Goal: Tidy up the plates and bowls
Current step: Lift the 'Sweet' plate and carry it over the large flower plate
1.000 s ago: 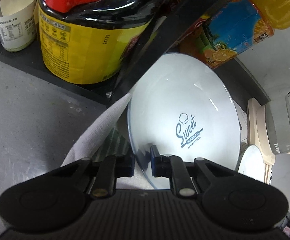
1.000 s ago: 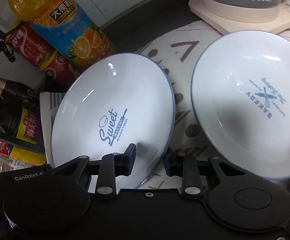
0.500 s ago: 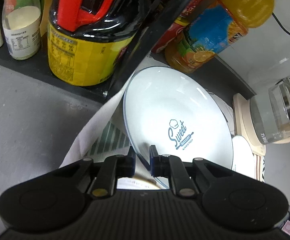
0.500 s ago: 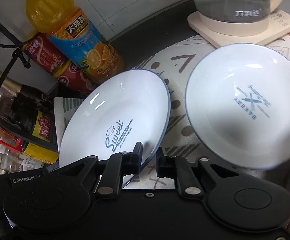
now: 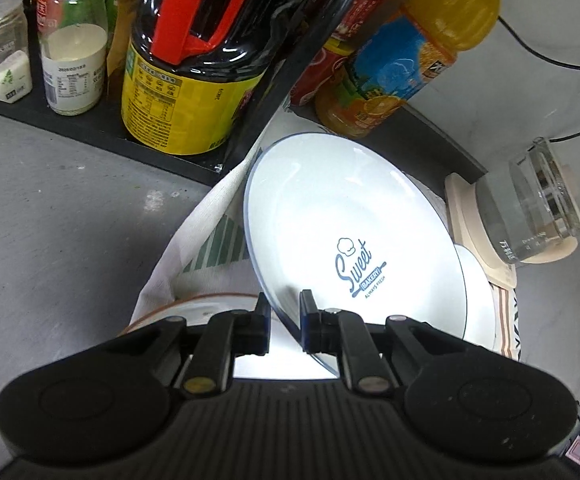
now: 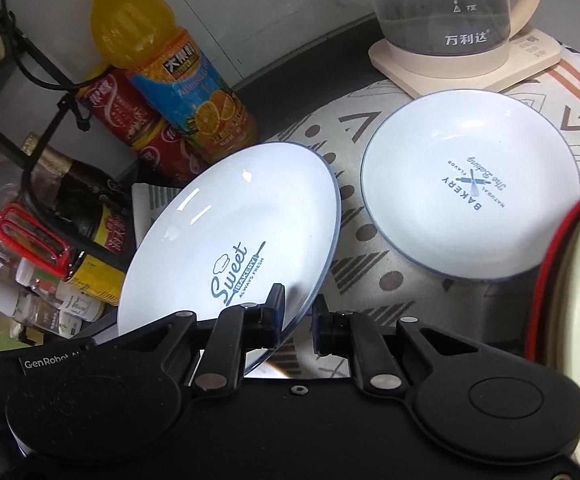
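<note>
A white "Sweet Bakery" plate (image 5: 353, 240) with a blue rim is held tilted above the patterned cloth. My left gripper (image 5: 284, 316) is shut on its near rim. My right gripper (image 6: 297, 320) is shut on the same plate (image 6: 230, 236) at its lower right rim. A second white "Bakery" plate (image 6: 469, 184) lies flat on the cloth to the right; its edge shows behind the held plate in the left wrist view (image 5: 479, 292). A brown-rimmed dish (image 5: 210, 308) lies under my left gripper.
A black rack (image 5: 90, 128) holds a soy sauce jug (image 5: 194, 80) and spice jars. An orange juice bottle (image 6: 170, 68) and red cans (image 6: 130, 116) stand behind. A glass kettle (image 6: 445, 4) on a beige base stands at the back right. A red-rimmed object (image 6: 561, 280) is close at the right.
Both grippers have lifted the Sweet Bakery plate up and back from the rack and bottles. The brown-rimmed dish and the red-rimmed object have come into view.
</note>
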`<act>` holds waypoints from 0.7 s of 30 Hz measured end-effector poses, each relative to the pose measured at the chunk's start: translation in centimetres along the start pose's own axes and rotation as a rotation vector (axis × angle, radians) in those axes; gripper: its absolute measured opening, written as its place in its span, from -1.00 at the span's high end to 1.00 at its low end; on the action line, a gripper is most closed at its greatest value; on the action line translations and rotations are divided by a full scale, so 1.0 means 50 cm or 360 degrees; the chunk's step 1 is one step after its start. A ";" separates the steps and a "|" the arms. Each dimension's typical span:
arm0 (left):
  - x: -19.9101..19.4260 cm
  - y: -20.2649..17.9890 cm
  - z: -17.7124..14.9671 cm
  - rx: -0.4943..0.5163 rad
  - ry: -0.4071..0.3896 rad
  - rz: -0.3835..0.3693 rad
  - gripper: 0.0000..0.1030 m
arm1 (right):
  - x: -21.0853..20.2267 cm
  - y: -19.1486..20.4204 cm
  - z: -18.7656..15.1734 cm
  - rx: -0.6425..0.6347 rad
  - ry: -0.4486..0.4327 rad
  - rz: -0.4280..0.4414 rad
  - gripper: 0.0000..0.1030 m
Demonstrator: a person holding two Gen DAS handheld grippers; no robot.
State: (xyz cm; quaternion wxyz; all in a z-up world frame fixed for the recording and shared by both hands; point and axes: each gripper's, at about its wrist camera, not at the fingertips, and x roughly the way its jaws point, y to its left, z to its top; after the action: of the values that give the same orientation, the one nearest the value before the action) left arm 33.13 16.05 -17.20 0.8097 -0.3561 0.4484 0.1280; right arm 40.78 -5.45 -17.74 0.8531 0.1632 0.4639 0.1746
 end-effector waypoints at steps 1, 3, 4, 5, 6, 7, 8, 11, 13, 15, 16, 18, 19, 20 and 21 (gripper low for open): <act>-0.007 0.001 -0.004 0.0005 -0.0002 -0.0004 0.77 | -0.007 0.001 -0.004 0.0003 -0.0009 0.0001 0.75; -0.020 0.004 -0.011 0.0014 -0.0006 -0.0012 0.77 | -0.021 0.004 -0.013 -0.0001 -0.0024 0.0000 0.75; -0.027 0.006 -0.015 0.0021 -0.0010 -0.0016 0.77 | -0.028 0.005 -0.019 -0.0010 -0.0032 -0.0001 0.75; -0.034 0.007 -0.021 0.0027 -0.0018 -0.0019 0.77 | -0.034 0.007 -0.024 -0.0016 -0.0037 -0.0003 0.75; -0.042 0.009 -0.027 0.0034 -0.0028 -0.0020 0.77 | -0.041 0.008 -0.031 -0.0019 -0.0040 -0.0004 0.75; -0.049 0.010 -0.033 0.0040 -0.0039 -0.0019 0.77 | -0.046 0.009 -0.038 -0.0014 -0.0039 -0.0005 0.75; -0.056 0.013 -0.039 0.0042 -0.0045 -0.0023 0.77 | -0.050 0.009 -0.044 0.0000 -0.0035 -0.0004 0.75; -0.070 0.021 -0.054 0.0046 -0.0042 -0.0036 0.77 | -0.068 0.008 -0.065 0.0022 -0.0042 -0.0012 0.75; -0.083 0.024 -0.066 0.0057 -0.0044 -0.0045 0.77 | -0.081 0.006 -0.080 0.0019 -0.0053 -0.0013 0.75; -0.095 0.029 -0.079 0.0059 -0.0048 -0.0050 0.77 | -0.095 0.004 -0.091 0.0015 -0.0061 -0.0016 0.75; -0.100 0.031 -0.086 0.0060 -0.0053 -0.0051 0.77 | -0.103 0.003 -0.097 0.0013 -0.0066 -0.0016 0.75; -0.110 0.035 -0.102 0.0070 -0.0057 -0.0051 0.77 | -0.117 0.000 -0.108 0.0004 -0.0078 -0.0019 0.75; -0.113 0.037 -0.109 0.0071 -0.0054 -0.0050 0.77 | -0.124 -0.001 -0.114 -0.0001 -0.0083 -0.0022 0.75; -0.115 0.041 -0.116 0.0068 -0.0049 -0.0050 0.77 | -0.129 -0.002 -0.119 -0.0006 -0.0088 -0.0024 0.75; -0.117 0.045 -0.122 0.0065 -0.0042 -0.0050 0.77 | -0.135 -0.004 -0.126 -0.0011 -0.0091 -0.0027 0.75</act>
State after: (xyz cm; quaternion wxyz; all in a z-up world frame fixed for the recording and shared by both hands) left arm 24.76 14.11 -15.56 0.8246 -0.3448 0.4345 0.1109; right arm 32.05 -7.92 -16.10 0.8679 0.1613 0.4402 0.1641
